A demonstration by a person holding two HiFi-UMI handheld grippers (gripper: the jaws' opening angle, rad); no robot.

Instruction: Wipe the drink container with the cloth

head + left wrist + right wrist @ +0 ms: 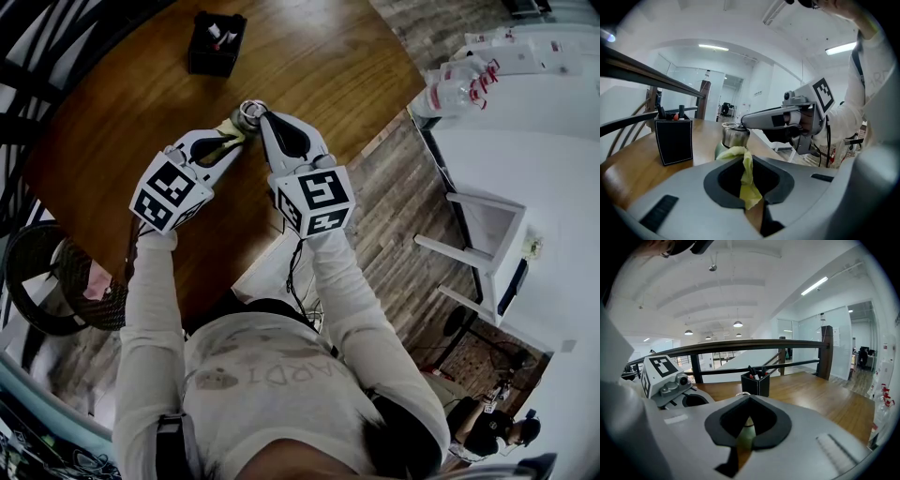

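A green drink container (247, 114) with a steel cap stands on the round wooden table (309, 66). In the left gripper view the container (731, 138) rises just past my jaws, with a yellow cloth (746, 174) draped against its near side. My left gripper (228, 142) (748, 187) is shut on that cloth (225, 143). My right gripper (263, 122) reaches in from the right, its tip at the container's cap (740, 123). In the right gripper view the right gripper (743, 441) looks shut on the container (746, 431), which shows green in the gap.
A black pen holder (216, 42) (674, 138) (756, 383) stands farther back on the table. Off the table's right edge are a white counter with plastic bottles (457, 89) and a white stool (487, 246). A dark wicker chair (42, 281) sits at left.
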